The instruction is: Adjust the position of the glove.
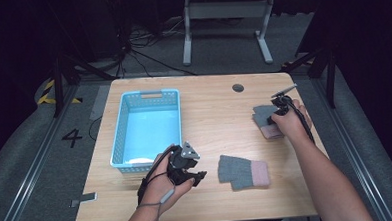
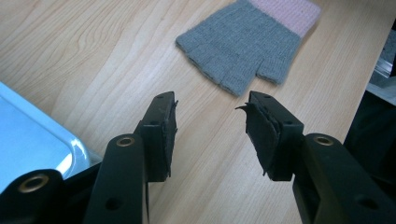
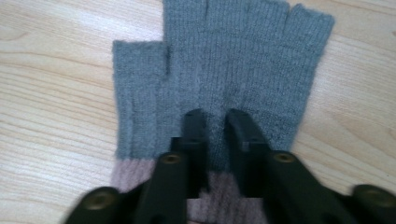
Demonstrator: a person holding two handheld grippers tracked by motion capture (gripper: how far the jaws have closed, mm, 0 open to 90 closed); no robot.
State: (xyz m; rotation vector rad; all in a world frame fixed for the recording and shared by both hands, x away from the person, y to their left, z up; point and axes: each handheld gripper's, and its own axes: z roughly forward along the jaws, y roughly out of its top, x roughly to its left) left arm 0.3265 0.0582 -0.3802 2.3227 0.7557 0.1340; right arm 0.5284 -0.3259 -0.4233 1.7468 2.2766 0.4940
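In the high view, the table (image 1: 209, 105) carries a blue basket (image 1: 147, 127) at about 9 o'clock, its near rim close to the left gripper (image 1: 194, 178), which sits at 7 o'clock near the table's front edge. One glove (image 1: 243, 172) lies flat at 5 o'clock, just beside that gripper, with bare wood all around it. A second glove (image 1: 263, 118) lies at 3 o'clock, near the right edge, and the right gripper (image 1: 270, 120) is down on it; open tabletop spreads from there toward the basket and the far edge. In the left gripper view, the jaws stand spread over bare wood with nothing between them, the near glove (image 2: 243, 39) lies ahead at 12 o'clock, the basket's corner (image 2: 42, 144) sits at 8 o'clock, and the table's edge runs down the right side. In the right gripper view, the jaws are drawn close together and pinch a ridge of knit in the middle of the glove (image 3: 224, 70), just above its pink cuff; wood shows on both sides
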